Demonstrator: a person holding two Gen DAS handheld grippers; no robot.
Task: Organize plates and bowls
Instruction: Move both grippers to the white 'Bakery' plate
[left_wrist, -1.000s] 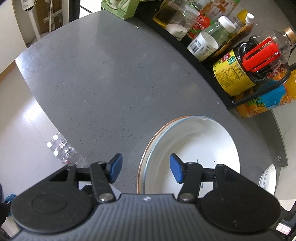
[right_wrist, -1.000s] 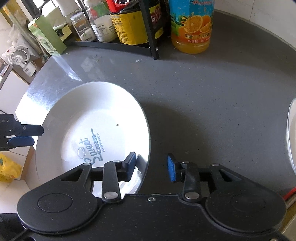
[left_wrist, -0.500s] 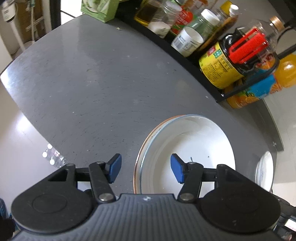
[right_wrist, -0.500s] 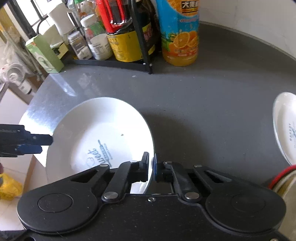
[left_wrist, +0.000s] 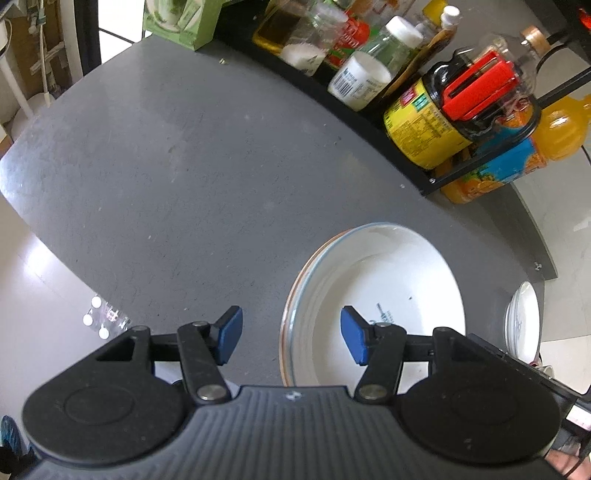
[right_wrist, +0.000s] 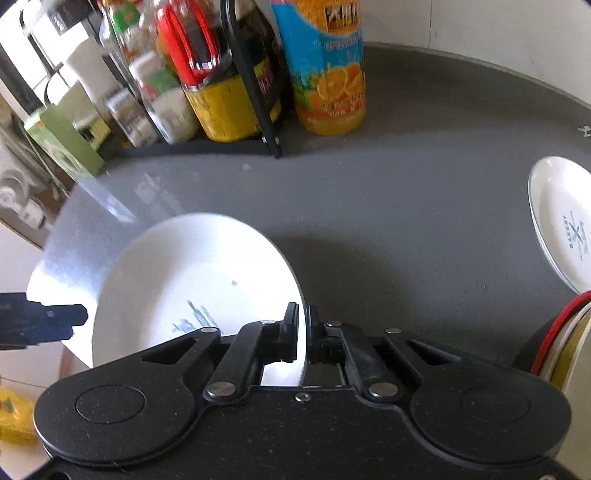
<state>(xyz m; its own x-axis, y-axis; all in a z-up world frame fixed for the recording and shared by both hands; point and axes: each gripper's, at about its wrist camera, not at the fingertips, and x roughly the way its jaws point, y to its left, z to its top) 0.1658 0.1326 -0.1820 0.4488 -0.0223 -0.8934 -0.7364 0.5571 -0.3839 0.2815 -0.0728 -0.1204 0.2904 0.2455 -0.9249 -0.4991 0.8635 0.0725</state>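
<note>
The right tool (right_wrist: 302, 328) is clamped on the near rim of a white plate (right_wrist: 192, 273), one finger on the inside face and one on the outside, with the rim running edge-on between them. The plate has blue lettering at its centre and a small dark speck nearby; it is round, so it has no long axis, and its open face is turned up and leftward, the gripped edge appearing higher than the far edge, though whether that far edge touches the dark grey surface (right_wrist: 406, 206) cannot be told. In the left wrist view the same plate (left_wrist: 380, 295) shows a thin orange and blue line round its rim. The left tool (left_wrist: 291, 339) is spread wide and holds nothing; its blue fingers straddle the plate's left rim, one outside it and one over the plate's interior, neither visibly touching. A second white plate (right_wrist: 561, 221) with "BAKERY" printed on it lies well apart on the right side of the surface. At the back a black rack (right_wrist: 258, 110) holds jars and bottles, including a yellow-labelled jar (right_wrist: 225, 107) with a red handle, and an orange juice bottle (right_wrist: 328, 74) stands just beside the rack. A green box (right_wrist: 62, 147) sits at the rack's left end.
</note>
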